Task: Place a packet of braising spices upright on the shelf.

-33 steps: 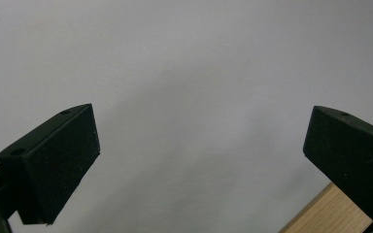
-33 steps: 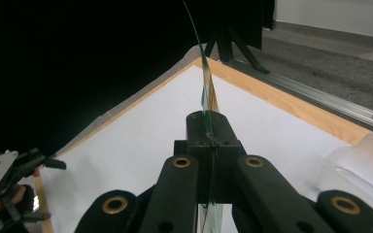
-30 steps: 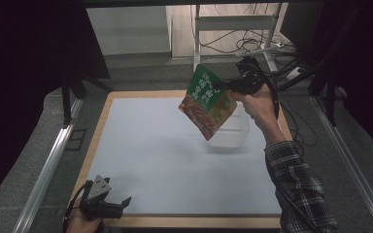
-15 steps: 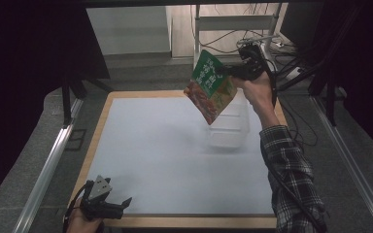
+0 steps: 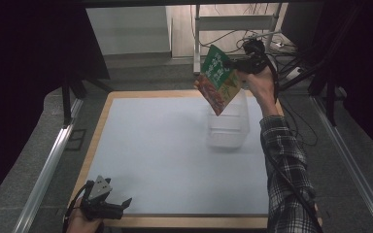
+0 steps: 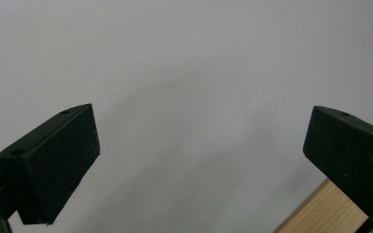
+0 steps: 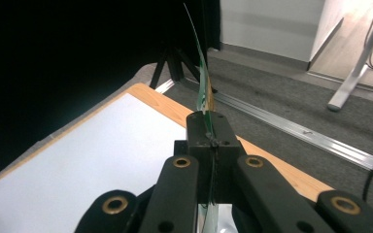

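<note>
At the far right of the table [image 5: 126,116], I held a green and red snack packet [image 5: 217,80] up in the air with my right gripper [image 5: 238,64], its jaws pressed together on the packet's right edge. The packet hung tilted, its lower corner pointing down toward a clear plastic container [image 5: 229,124] that stood on the white mat [image 5: 165,155] near the table's far right corner; the packet was above the container's far rim and I could not tell whether the two touched. My right hand [image 5: 258,80] gripped the tool from behind, the checked sleeve [image 5: 286,170] of that arm running back along the table's right side.

In the right gripper view, the packet [image 7: 203,82] showed edge-on as a thin sheet rising from between the closed black jaws, with the mat [image 7: 102,155] and the wooden table edge [image 7: 170,109] below and a grey floor beyond.

My left gripper [image 5: 119,205] rested low at the near left corner of the table, its jaws spread wide and holding nothing, my left hand [image 5: 80,222] just behind it. In the left gripper view, the two black jaws stood well apart over the bare white mat [image 6: 199,97], a strip of the wooden table edge [image 6: 315,213] showing at the lower right.
</note>
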